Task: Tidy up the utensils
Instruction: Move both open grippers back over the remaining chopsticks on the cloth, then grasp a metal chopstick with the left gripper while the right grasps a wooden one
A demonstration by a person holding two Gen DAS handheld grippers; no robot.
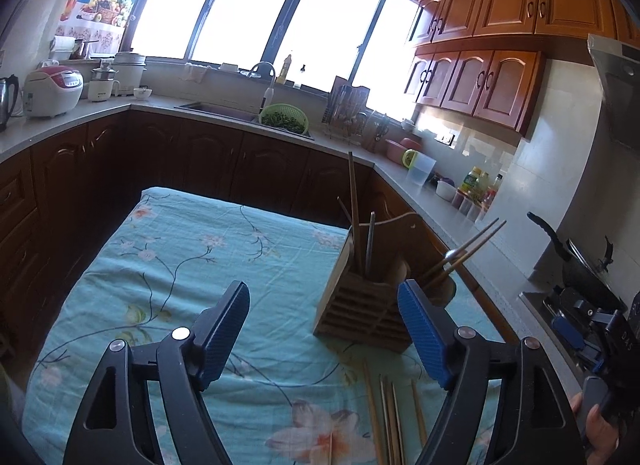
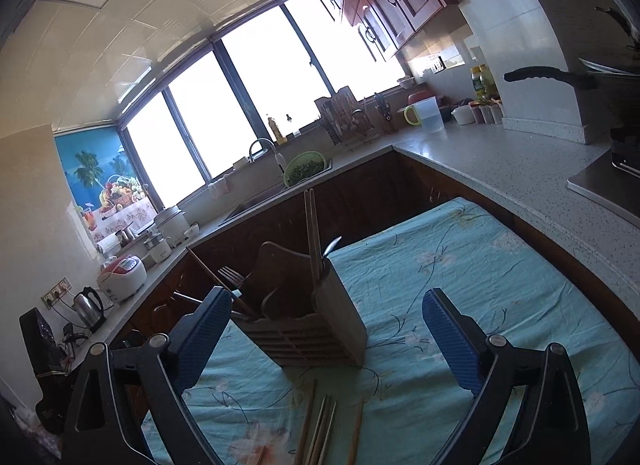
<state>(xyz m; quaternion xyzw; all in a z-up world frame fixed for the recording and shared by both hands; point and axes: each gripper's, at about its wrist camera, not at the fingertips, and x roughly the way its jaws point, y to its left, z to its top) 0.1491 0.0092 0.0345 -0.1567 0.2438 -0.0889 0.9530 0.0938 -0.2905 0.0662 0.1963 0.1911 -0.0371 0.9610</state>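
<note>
A brown slatted utensil holder (image 1: 362, 307) stands on the table with the floral turquoise cloth (image 1: 172, 257); chopsticks and a metal utensil stick up from it. In the right wrist view the holder (image 2: 308, 329) holds chopsticks, a fork (image 2: 231, 277) and a spoon. Several loose chopsticks (image 1: 390, 413) lie on the cloth in front of it, also in the right wrist view (image 2: 320, 429). My left gripper (image 1: 324, 329) is open and empty above the cloth, left of the holder. My right gripper (image 2: 326, 339) is open and empty, just in front of the holder.
The kitchen counter (image 1: 448, 201) wraps around behind and to the right, with a sink, a green colander (image 1: 284, 118), a knife rack, jugs and bottles. A stove with a black pan (image 1: 580, 265) is at the right. A rice cooker (image 1: 52, 91) and a kettle stand at the left.
</note>
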